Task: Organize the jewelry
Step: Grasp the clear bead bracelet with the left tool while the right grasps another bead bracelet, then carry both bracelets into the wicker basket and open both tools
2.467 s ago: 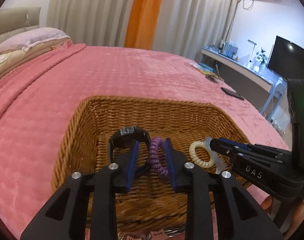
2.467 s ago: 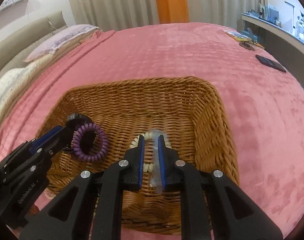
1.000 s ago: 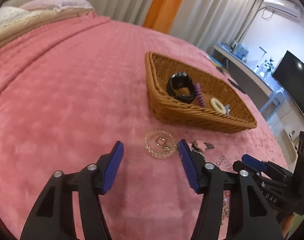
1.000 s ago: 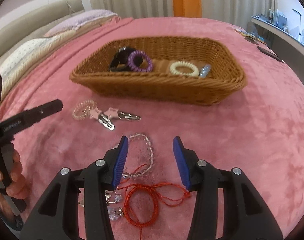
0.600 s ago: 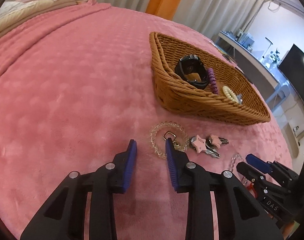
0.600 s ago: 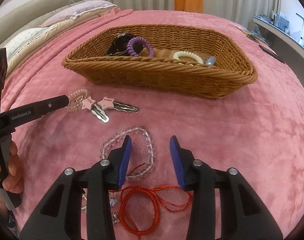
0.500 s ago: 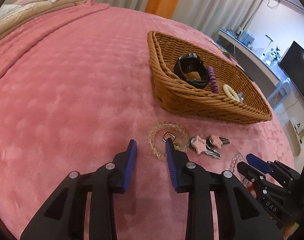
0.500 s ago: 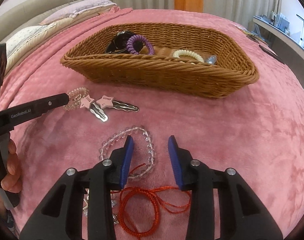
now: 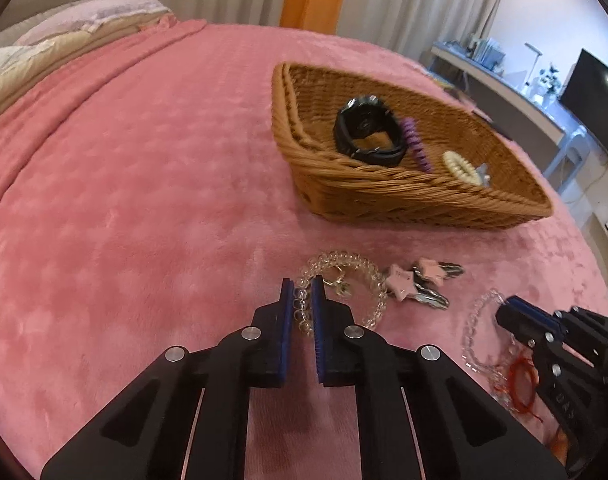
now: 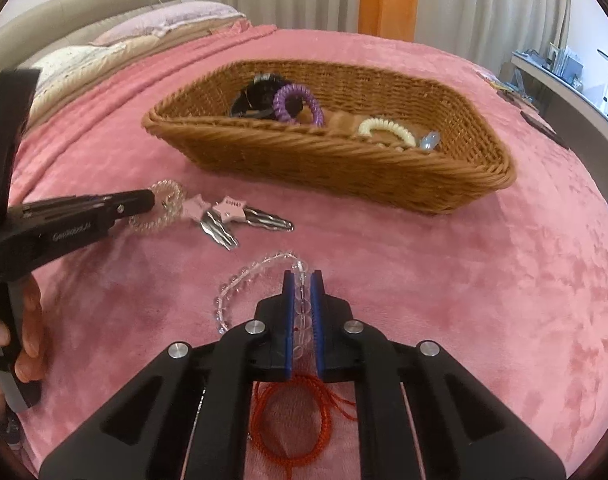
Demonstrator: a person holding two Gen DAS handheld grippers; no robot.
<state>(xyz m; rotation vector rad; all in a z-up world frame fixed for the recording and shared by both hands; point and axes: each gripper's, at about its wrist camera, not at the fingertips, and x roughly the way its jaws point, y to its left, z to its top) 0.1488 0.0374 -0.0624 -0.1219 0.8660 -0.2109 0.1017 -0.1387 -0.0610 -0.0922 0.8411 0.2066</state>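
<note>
the basket (image 10: pixel 344 168) on the pink bed (image 9: pixel 124 200) already holds a watch (image 9: pixel 368 132) and two coil ties. left gripper (image 9: pixel 303 304) pinches the clear coil ring (image 9: pixel 344 280) by the star keys (image 10: pixel 232 216); right gripper (image 10: pixel 303 304) pinches the bead bracelet (image 10: pixel 240 284). the red cord (image 10: pixel 292 420) is still loose.

A wicker basket (image 10: pixel 344 168) sits on the pink bedspread, holding a black watch (image 9: pixel 368 130) curled on its side, a purple coil band (image 10: pixel 298 104) leaning against it, a cream coil band (image 10: pixel 386 128) and a small pale clip (image 10: pixel 430 140) at its end; in front of the basket lies a clear coil ring (image 9: pixel 344 288) with two keys (image 10: pixel 232 220) under pink star caps; nearer, a clear bead bracelet (image 10: pixel 256 280) lies looped; a red cord loop (image 10: pixel 292 424) lies flat just beside it.
</note>
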